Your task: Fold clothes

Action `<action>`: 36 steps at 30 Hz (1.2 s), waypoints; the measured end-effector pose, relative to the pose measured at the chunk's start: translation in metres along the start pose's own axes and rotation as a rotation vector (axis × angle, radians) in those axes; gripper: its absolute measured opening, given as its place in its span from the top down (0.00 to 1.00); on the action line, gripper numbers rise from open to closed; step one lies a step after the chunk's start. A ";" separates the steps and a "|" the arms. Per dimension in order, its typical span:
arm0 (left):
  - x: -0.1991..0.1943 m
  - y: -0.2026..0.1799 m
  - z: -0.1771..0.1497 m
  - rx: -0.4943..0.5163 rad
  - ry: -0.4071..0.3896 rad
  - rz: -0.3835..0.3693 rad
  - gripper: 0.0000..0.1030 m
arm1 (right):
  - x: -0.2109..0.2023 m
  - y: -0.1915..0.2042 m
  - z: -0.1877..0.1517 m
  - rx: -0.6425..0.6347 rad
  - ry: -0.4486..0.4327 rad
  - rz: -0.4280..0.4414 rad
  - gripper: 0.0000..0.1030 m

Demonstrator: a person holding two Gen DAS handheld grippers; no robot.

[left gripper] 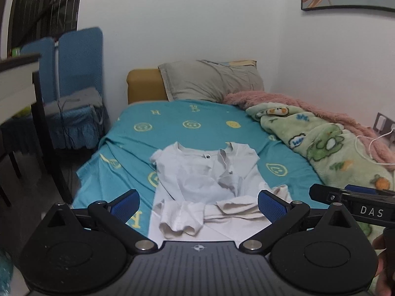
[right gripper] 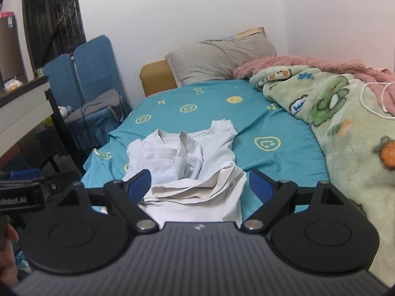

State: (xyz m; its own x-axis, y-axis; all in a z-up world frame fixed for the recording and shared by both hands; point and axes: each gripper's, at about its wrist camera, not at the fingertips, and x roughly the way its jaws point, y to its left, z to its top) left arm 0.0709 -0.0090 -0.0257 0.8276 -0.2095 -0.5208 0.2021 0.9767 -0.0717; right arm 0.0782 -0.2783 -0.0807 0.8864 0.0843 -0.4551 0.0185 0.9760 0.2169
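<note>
Both grippers, left gripper [left gripper: 197,203] and right gripper [right gripper: 200,185], hover released, jaws wide, over near bed edge. White shirt [left gripper: 205,172] lies crumpled mid-sheet [left gripper: 172,113], sleeves bunched near. Folding apparently not begun; smoothing, every fold remain.

Soft, even indoor light fills the room — no hard shadows, no glare on the plain white wall [left gripper: 197,24]. The fisheye bends the edges into dark corners. The blue fabric chair [left gripper: 79,59] at the left smears with blur — everything looks slightly grainy.
</note>
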 end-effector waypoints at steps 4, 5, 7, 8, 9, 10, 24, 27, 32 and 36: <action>0.008 0.007 -0.013 -0.113 0.121 -0.004 0.00 | -0.003 -0.002 0.000 0.021 -0.007 -0.019 0.15; 0.012 0.009 -0.017 -0.150 0.165 -0.006 0.00 | -0.003 -0.004 0.000 0.037 -0.003 -0.017 0.15; 0.024 0.023 -0.028 -0.273 0.271 -0.034 0.00 | -0.002 -0.008 0.000 0.074 0.009 -0.015 0.15; 0.031 0.031 -0.033 -0.342 0.327 -0.052 0.01 | -0.001 -0.011 -0.001 0.099 0.019 -0.013 0.15; 0.038 0.042 -0.040 -0.437 0.382 -0.081 0.01 | 0.000 -0.015 -0.002 0.133 0.031 -0.011 0.15; 0.044 0.055 -0.050 -0.568 0.437 -0.125 0.01 | 0.001 -0.019 -0.004 0.167 0.043 -0.008 0.15; 0.071 0.117 -0.117 -1.144 0.512 -0.201 0.17 | 0.032 -0.050 -0.070 0.827 0.345 0.142 0.14; 0.071 0.115 -0.123 -1.173 0.489 -0.227 0.20 | 0.044 -0.037 -0.092 0.899 0.452 0.195 0.14; 0.066 0.115 -0.131 -1.199 0.494 -0.209 0.28 | 0.058 -0.017 -0.119 0.983 0.592 0.278 0.14; 0.060 0.120 -0.135 -1.248 0.459 -0.173 0.38 | 0.064 -0.016 -0.130 1.022 0.624 0.305 0.13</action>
State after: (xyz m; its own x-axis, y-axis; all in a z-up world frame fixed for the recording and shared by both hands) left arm 0.0745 0.1019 -0.1804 0.5409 -0.5396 -0.6452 -0.5278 0.3795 -0.7599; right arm 0.0749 -0.2621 -0.2254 0.5512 0.6355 -0.5407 0.4511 0.3181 0.8338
